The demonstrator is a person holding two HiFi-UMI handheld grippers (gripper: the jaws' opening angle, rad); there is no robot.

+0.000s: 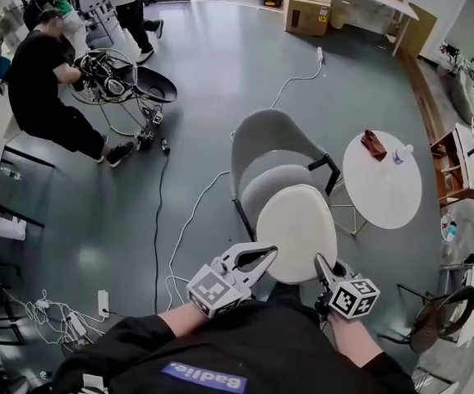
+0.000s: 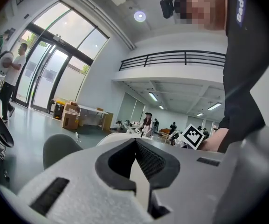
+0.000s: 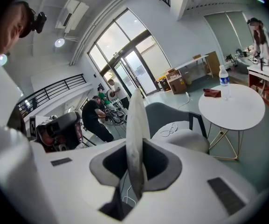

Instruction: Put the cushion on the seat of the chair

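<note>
The left gripper (image 1: 263, 258) and right gripper (image 1: 322, 267) are both gripping the cushion (image 1: 296, 220) at its near left and right edges, holding it over the near part of the chair (image 1: 271, 135) seat (image 1: 271, 180).

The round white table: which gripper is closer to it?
Right. The right gripper holds the cushion by the edge toward the table; the left gripper holds its other side.
</note>
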